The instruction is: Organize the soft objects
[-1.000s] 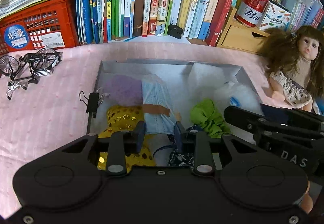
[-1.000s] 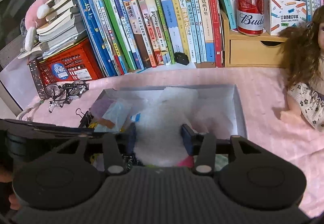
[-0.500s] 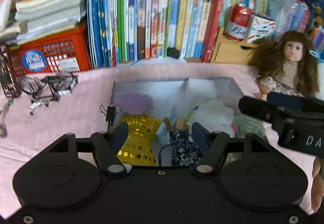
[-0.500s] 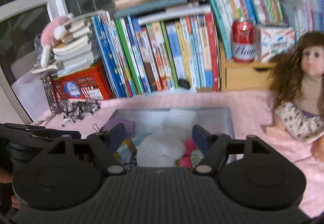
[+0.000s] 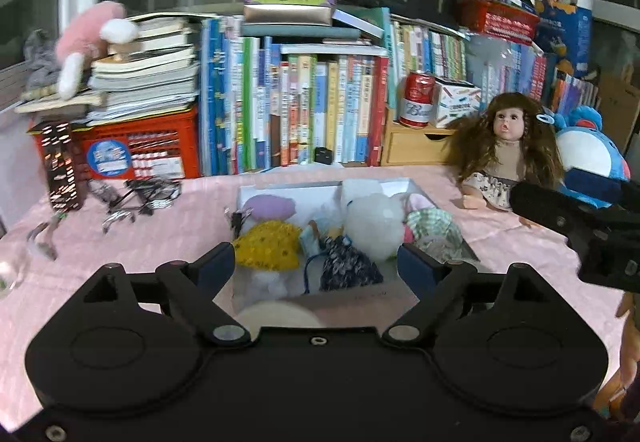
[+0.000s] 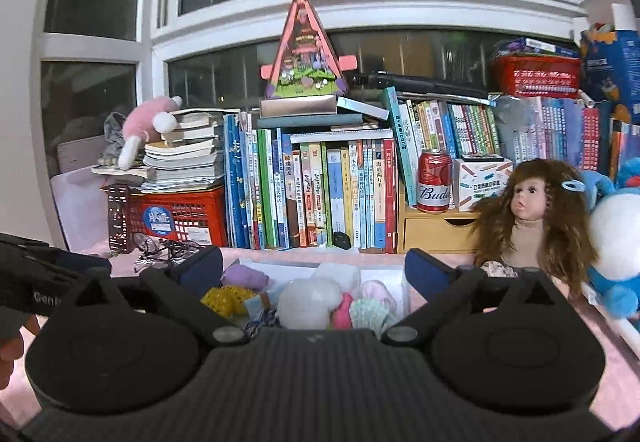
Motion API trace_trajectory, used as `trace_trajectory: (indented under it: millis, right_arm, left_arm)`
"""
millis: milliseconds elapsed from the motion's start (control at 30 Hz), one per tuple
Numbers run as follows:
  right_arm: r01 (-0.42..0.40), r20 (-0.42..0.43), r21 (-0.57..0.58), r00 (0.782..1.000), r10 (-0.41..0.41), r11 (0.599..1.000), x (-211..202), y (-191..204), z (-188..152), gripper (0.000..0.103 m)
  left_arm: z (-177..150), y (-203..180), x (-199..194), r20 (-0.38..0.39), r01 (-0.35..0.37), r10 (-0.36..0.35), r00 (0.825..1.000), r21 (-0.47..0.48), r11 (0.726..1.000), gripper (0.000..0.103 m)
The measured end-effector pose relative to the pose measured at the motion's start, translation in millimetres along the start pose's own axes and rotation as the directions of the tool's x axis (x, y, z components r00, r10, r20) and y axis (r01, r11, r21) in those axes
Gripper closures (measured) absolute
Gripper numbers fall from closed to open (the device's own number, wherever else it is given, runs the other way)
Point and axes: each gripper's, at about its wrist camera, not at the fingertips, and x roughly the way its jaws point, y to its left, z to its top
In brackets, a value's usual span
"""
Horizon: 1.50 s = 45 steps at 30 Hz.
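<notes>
The left gripper (image 5: 316, 266) stood with its jaws wide apart and nothing between them, having just been opening; so did the right gripper (image 6: 314, 270). Low in the centre of both views lay the grey box (image 5: 280, 190), holding the yellow sequinned pouch (image 5: 268, 244), the white fluffy ball (image 5: 374, 226), the purple pouch (image 5: 269, 206) and the dark floral pouch (image 5: 346, 266). To finish cleanly, both grippers probably ought to back off level, without snagging the soft things.
</notes>
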Motion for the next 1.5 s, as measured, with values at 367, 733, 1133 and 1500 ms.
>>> trace_trajectory:
  millis: [367, 733, 1133, 1500]
  right_arm:
    - [0.032, 0.005, 0.007, 0.999, -0.032, 0.999, -43.9, 8.0, -60.6, 0.000]
    - [0.064, -0.116, -0.034, 0.991, -0.067, 0.997, -30.3, 17.0, -124.3, 0.000]
    - [0.084, -0.226, -0.080, 0.969, -0.100, 0.993, -8.2, 20.5, -154.6, 0.000]
    - [0.095, -0.300, -0.056, 0.948, -0.107, 0.994, 0.3, 17.8, -165.7, 0.000]
  left_arm:
    - [-73.7, 7.5, -41.4, 0.043, -0.069, 0.072, 0.996, -0.073, 0.995, 0.009]
    - [-144.6, 6.6, -12.6, -0.100, -0.109, 0.101, 0.990, -0.075, 0.991, 0.008]
    - [-165.9, 8.2, 23.3, -0.155, -0.173, 0.163, 0.974, -0.057, 0.983, 0.003]
    - [-164.7, 8.2, 26.6, -0.159, -0.174, 0.163, 0.974, -0.053, 0.983, 0.000]
